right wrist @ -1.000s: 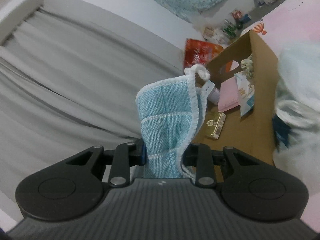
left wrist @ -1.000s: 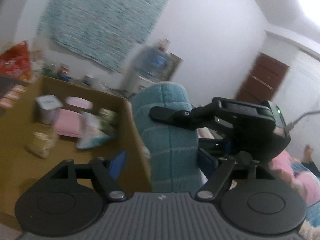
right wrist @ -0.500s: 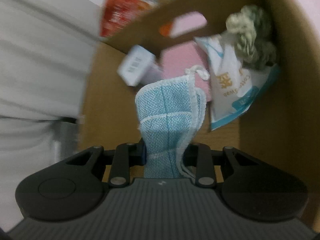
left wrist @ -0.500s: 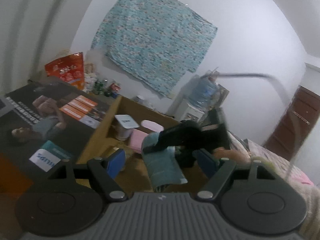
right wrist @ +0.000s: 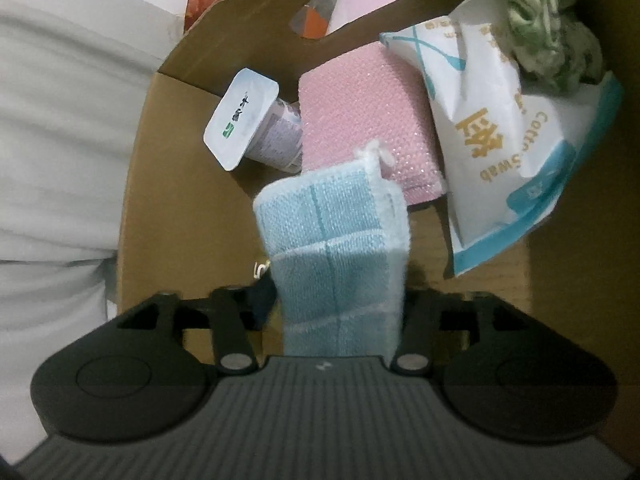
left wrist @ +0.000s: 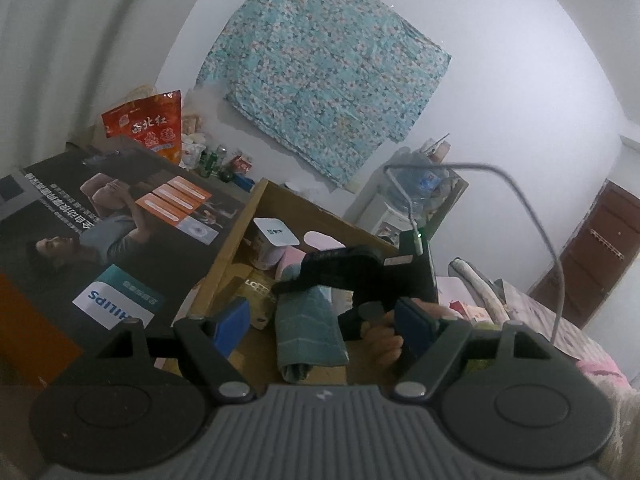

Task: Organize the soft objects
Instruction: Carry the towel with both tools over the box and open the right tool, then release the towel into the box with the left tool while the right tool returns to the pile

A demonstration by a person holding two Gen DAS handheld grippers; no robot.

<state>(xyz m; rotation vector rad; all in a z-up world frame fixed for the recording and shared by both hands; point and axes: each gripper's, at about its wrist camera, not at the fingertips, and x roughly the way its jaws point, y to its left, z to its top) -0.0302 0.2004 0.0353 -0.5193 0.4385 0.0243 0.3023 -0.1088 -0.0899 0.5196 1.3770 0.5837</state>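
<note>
Right gripper (right wrist: 332,312): jaws opening, blue cloth (right wrist: 336,248) between them, above cardboard box (right wrist: 168,168) floor | Left gripper (left wrist: 320,328): spread, empty | Risk: cloth may snag on a pad or unfold over the pink sponge (right wrist: 360,120).

Cardboard box (right wrist: 168,168), pink cloth (right wrist: 360,120), cup (right wrist: 248,120), swab packet (right wrist: 500,140), possibly yarn (right wrist: 540,28)

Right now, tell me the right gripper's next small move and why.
Probably let go fully and lift straight out. The right gripper is inside the cardboard box, its jaws opening, and the blue cloth between them already hangs by the pink sponge cloth.
</note>
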